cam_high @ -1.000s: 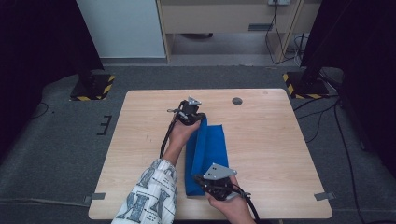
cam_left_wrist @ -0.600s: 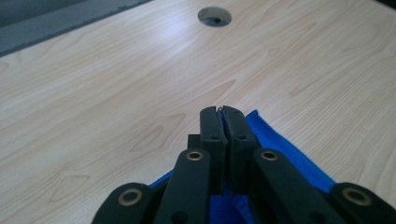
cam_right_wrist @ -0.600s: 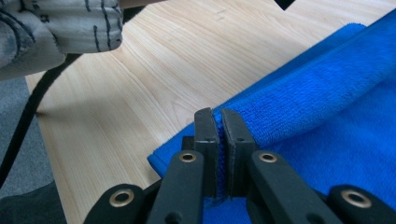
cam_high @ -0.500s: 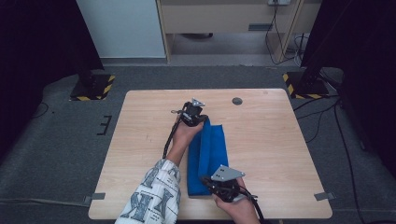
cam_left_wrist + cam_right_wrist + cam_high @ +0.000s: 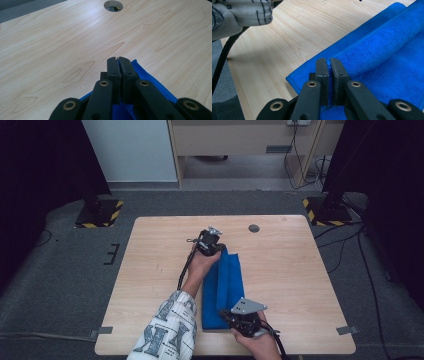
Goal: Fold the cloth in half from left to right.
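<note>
Currently, entries running left to right across the high view:
Patterned sleeve (image 5: 167, 330): coming in from the bottom edge, forearm reaching forward over the table.
Left gripper (image 5: 218, 251): sitting at the far end of the cloth; in the left gripper view its jaws are pressing together with a blue hem pinched between them.
Blue microfibre cloth (image 5: 225, 285): lying as a long folded strip down the middle of the wooden table (image 5: 300, 285), running from the left gripper back toward the person; in the right gripper view one layer is doubling over another in a soft roll.
Right gripper (image 5: 226, 316): sitting at the near end of the cloth, close to the table's near edge; jaws nearly closed and clamping the cloth's edge, blue pile showing in the narrow slit between them.
Cable port (image 5: 254, 228): lying beyond the cloth to its right, near the far edge, apart from both grippers.
</note>
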### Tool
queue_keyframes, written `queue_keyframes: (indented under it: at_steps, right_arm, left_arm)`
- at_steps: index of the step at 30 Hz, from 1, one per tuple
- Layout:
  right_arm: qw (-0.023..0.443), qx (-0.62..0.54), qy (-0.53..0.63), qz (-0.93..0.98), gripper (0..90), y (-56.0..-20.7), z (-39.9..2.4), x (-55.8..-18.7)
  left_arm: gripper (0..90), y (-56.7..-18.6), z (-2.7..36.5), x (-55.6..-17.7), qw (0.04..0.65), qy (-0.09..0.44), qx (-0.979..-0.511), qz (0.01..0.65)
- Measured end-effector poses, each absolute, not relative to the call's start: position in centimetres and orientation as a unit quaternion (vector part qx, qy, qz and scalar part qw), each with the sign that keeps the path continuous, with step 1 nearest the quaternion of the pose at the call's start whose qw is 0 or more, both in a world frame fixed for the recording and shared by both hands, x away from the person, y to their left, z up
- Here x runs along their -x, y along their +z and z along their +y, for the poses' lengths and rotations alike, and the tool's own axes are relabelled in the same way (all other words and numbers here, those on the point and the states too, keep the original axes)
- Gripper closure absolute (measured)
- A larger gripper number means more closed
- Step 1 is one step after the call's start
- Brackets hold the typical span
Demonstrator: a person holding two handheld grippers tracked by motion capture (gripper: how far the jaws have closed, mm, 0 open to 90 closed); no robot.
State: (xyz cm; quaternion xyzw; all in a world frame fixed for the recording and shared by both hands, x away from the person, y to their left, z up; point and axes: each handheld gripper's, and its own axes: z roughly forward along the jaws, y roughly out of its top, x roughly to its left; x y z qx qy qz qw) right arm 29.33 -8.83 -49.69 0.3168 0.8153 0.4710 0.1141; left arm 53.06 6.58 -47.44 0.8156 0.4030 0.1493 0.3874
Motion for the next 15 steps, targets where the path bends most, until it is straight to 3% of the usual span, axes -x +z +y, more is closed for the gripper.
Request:
queue_keyframes:
  at_steps: [15]
  right_arm:
    - [0.112, -0.331, 0.453, 0.82, 82.4, -50.22, -9.37, -29.54]
  left_arm:
    - [87.2, -47.74, 6.39, -53.15, 0.386, 0.149, -0.814, 0.408]
